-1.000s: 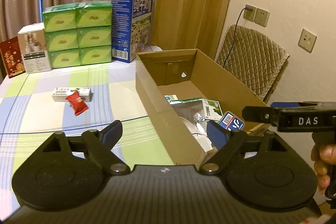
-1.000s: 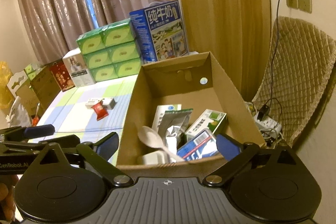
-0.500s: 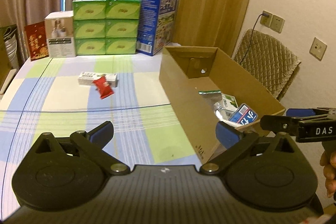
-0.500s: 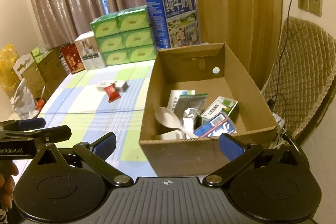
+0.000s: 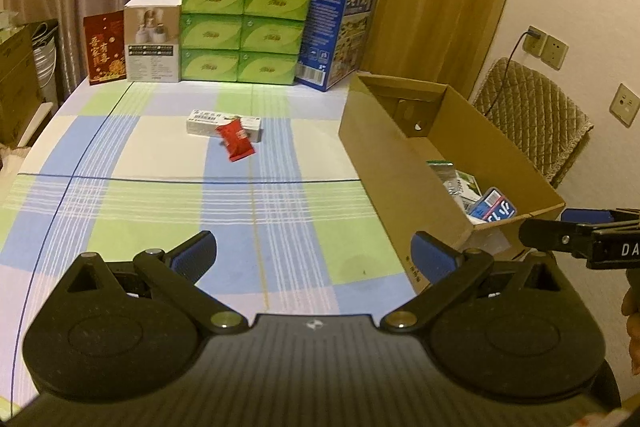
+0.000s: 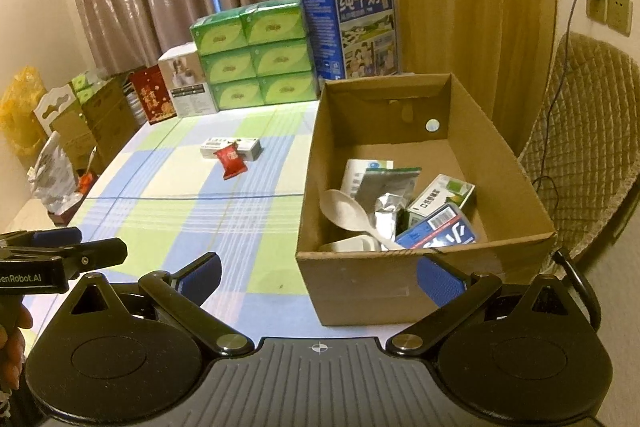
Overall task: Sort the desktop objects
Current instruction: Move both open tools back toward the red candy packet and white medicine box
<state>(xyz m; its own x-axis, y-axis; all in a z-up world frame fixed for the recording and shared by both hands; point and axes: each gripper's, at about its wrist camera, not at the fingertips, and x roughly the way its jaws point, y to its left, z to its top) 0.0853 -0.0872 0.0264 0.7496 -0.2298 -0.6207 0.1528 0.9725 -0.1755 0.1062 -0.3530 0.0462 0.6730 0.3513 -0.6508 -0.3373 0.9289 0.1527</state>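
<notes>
A red snack packet [image 5: 236, 143] [image 6: 230, 163] lies on the checked tablecloth, leaning on a white flat box [image 5: 208, 121] [image 6: 248, 147]. An open cardboard box [image 5: 384, 163] [image 6: 360, 283] stands at the table's right, holding a spoon [image 6: 344, 213], a foil pouch [image 6: 386, 203] and several small boxes. My left gripper [image 5: 314, 257] is open and empty, above the table's near part, left of the cardboard box. My right gripper [image 6: 318, 277] is open and empty, in front of the box's near wall.
Green tissue packs [image 5: 244, 27], a blue milk carton [image 5: 340, 27], a white box [image 5: 152, 39] and a red card [image 5: 105, 47] line the table's far edge. A quilted chair [image 6: 580, 147] stands right of the box. Bags and cartons [image 6: 60, 131] stand left of the table.
Both grippers have drawn back from the cardboard box and the left one has swung left toward the open table. Both stayed open. The objects have not moved.
</notes>
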